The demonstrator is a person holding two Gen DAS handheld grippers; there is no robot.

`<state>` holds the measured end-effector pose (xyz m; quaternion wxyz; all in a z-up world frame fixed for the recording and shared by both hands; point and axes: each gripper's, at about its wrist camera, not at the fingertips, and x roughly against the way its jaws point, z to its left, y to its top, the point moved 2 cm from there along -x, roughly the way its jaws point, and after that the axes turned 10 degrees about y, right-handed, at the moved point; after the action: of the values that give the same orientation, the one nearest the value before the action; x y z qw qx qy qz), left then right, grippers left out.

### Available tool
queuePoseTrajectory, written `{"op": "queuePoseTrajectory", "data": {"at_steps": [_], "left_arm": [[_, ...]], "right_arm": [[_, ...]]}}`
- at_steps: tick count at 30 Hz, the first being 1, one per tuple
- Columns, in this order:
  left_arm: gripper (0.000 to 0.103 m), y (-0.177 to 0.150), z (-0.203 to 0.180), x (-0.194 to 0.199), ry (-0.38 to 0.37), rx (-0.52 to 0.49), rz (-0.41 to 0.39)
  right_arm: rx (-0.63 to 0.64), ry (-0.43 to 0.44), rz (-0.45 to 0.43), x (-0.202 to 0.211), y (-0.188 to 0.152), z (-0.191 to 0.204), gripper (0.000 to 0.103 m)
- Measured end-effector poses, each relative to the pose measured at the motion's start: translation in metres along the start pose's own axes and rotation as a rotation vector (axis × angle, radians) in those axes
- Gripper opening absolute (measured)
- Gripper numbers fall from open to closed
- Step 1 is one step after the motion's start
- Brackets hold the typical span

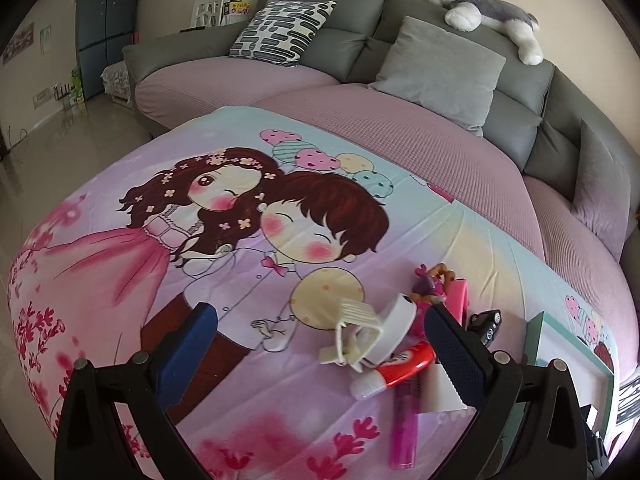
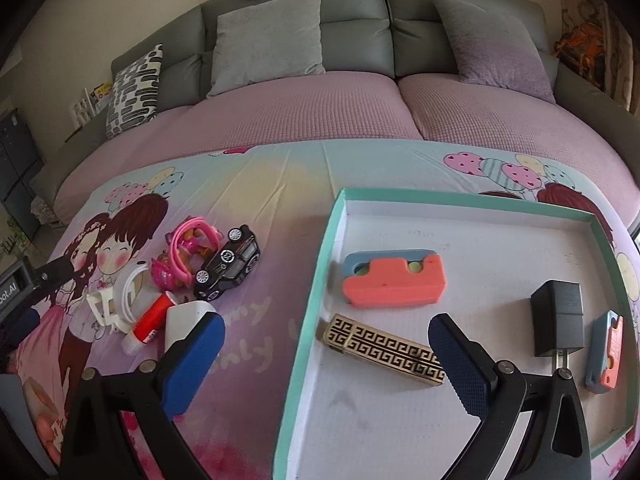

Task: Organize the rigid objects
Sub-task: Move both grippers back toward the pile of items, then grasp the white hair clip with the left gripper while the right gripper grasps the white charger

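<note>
Both grippers, left gripper (image 1: 320,338) and right gripper (image 2: 326,344), wide open, empty; cloth lettering (image 2: 256,332) partly legible: "only".

Ahead of the tongs, a grey sofa (image 1: 432,60) with mauve seat covers and grey cushions (image 2: 268,40). On its backrest, a plush husky (image 1: 484,12). Far left, glossy tiled floor (image 1: 44,148), cream walls, blue cabinet (image 1: 106,32).

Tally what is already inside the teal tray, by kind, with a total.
Inside the teal tray:
Coral-and-blue foam blocks: 2
Black charger plug: 1
Gold-and-black patterned bar: 1
Total: 4
</note>
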<state>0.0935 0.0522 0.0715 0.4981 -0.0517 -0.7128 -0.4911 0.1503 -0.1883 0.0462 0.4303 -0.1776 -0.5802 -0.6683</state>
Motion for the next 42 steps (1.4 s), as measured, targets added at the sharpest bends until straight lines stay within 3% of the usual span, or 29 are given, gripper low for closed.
{"op": "queuePoseTrajectory", "data": {"at_steps": [13, 18, 25, 35, 42], "left_arm": [[0.103, -0.006, 0.019, -0.033, -0.006, -0.064, 0.115], [0.103, -0.01, 0.024, -0.044, -0.027, -0.051, 0.159], [0.103, -0.006, 0.031, -0.046, -0.054, -0.045, 0.155], [0.103, -0.004, 0.023, -0.049, -0.131, -0.052, 0.155], [0.103, -0.003, 0.017, -0.05, -0.193, -0.031, 0.15]], "right_arm": [[0.008, 0.148, 0.043, -0.024, -0.01, 0.041, 0.103], [0.053, 0.092, 0.04, -0.031, -0.012, 0.051, 0.102], [0.075, 0.109, -0.018, -0.023, -0.006, 0.062, 0.097], [0.167, 0.088, 0.055, -0.051, -0.017, 0.085, 0.077], [0.164, 0.083, 0.072, -0.058, -0.02, 0.085, 0.073]]}}
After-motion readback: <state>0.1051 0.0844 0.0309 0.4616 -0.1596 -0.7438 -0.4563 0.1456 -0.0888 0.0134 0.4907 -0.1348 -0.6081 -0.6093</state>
